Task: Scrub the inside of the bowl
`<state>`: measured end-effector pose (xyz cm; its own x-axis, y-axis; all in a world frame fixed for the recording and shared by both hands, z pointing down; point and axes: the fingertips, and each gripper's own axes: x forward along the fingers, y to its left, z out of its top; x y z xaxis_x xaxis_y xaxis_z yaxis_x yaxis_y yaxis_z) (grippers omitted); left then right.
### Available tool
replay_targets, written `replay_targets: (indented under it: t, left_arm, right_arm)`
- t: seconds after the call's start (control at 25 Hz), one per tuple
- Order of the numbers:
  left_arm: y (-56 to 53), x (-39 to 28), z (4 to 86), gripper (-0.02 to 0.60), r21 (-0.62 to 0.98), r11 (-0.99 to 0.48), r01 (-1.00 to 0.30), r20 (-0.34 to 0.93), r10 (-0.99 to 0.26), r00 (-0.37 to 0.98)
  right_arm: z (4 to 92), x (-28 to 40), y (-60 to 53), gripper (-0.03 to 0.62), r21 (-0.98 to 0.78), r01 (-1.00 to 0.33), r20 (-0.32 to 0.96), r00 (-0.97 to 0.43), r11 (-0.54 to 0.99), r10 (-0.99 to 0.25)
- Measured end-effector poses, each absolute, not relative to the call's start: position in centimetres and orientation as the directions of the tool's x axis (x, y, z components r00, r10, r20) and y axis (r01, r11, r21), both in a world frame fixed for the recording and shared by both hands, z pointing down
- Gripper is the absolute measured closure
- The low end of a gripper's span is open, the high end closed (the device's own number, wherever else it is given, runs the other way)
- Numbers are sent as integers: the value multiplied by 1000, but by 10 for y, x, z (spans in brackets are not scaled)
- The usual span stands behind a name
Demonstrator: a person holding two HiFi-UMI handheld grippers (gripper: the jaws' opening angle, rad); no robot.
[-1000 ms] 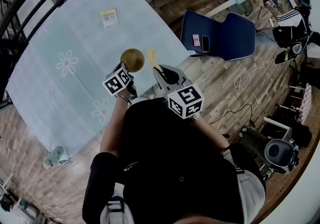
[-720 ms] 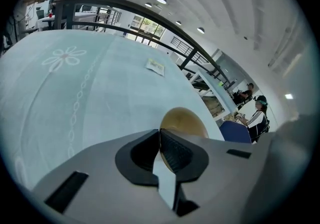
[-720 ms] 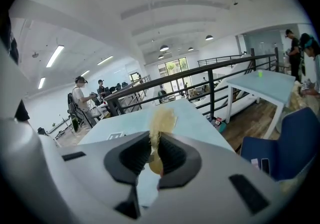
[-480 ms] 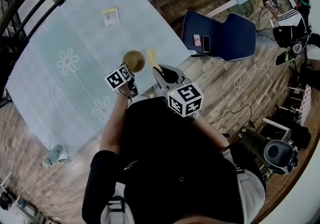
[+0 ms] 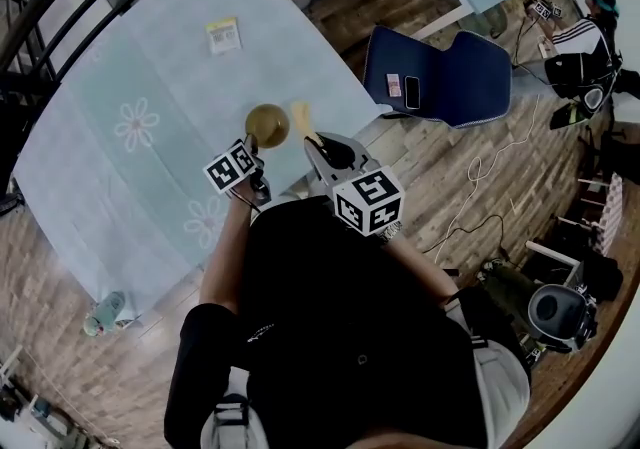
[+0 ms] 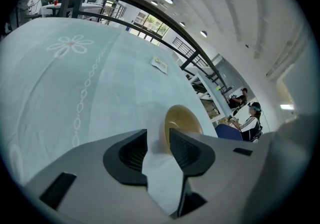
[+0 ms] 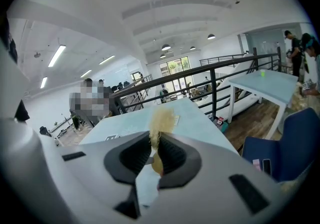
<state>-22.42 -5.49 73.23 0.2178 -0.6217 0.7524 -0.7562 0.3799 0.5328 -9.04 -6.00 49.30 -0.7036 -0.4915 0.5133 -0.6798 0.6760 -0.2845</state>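
Clamping sponge (image 7: 159, 119), right gripper (image 7: 154, 150) jaws closed. Left gripper (image 6: 158, 142) jaws just opened, gap empty; bowl (image 6: 183, 122) just ahead, unheld on table (image 6: 75, 93). Risk: scrubbing unsteadied bowl likely shoves it sliding away beyond both grippers.

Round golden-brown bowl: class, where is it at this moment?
In the head view the round golden-brown bowl is on the pale blue tablecloth close to the person's edge, just ahead of the left gripper and left of the yellow scrubber.
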Motion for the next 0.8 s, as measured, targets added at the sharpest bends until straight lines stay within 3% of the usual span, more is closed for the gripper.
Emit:
replay_targets:
  t: [0.16, 0.28, 0.52, 0.8]
  left_arm:
    - [-39, -236, 714, 452, 534, 390, -750, 734, -655, 182]
    - [-32, -244, 691, 525, 504, 375, -778, 711, -692, 128]
    - [-42, -225, 609, 557, 458, 116, -881, 533, -829, 168]
    - [-60, -188, 508, 558, 427, -116, -897, 306, -914, 265]
  right_arm:
    - [494, -90, -59, 549, -284, -677, 514, -705, 679, -489]
    - [493, -90, -60, 549, -273, -675, 516, -704, 685, -488]
    - [490, -94, -60, 549, -258, -662, 506, -713, 703, -486]
    - [483, -95, -63, 549, -243, -656, 480, -722, 715, -499]
